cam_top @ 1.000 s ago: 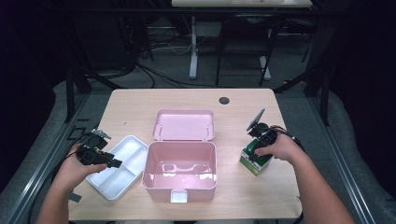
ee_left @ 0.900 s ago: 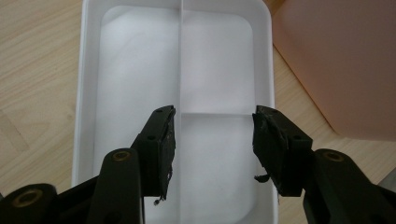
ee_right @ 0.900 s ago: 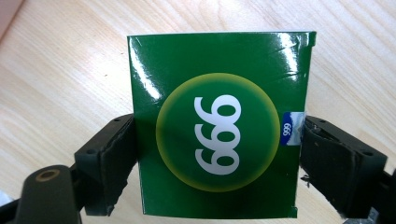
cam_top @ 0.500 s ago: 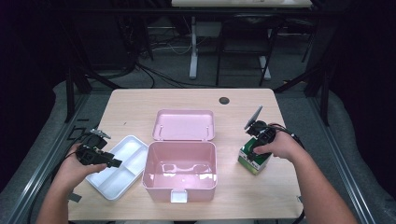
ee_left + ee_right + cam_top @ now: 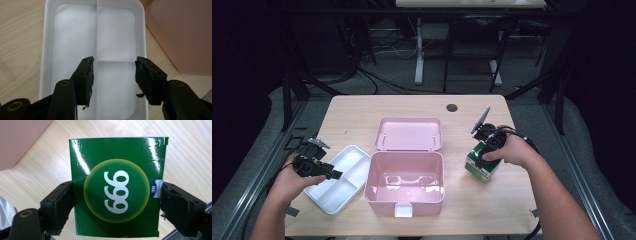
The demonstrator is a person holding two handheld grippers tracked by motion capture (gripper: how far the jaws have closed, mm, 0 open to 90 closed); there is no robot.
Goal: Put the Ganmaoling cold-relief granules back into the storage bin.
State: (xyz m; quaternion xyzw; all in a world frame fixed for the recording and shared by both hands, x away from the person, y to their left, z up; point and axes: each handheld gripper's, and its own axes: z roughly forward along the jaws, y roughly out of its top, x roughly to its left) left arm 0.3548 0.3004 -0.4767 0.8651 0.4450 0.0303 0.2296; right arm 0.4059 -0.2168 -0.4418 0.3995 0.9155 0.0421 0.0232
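Observation:
A green carton (image 5: pixel 117 165) printed "999" stands on the table's right side (image 5: pixel 482 169). My right gripper (image 5: pixel 116 202) has a jaw pressed on each of its sides, shut on it (image 5: pixel 486 152). On the left lies a white divided tray (image 5: pixel 353 149), with nothing in its compartments (image 5: pixel 47 37). My left gripper (image 5: pixel 113 75) hangs open just above the tray's inner dividers, over its left part (image 5: pixel 333 175), holding nothing. Between the two sits an open pink box (image 5: pixel 404 197) with its lid (image 5: pixel 409 134) laid back behind it.
The pink box's wall (image 5: pixel 180 37) is close to the right of the tray and left of the carton (image 5: pixel 20 137). A small black round grommet (image 5: pixel 452 107) marks the wooden table (image 5: pixel 362 110) at the back. Bare wood surrounds the carton.
My right gripper has sunk a little lower and leftward onto the green carton. The left gripper has stayed over the tray.

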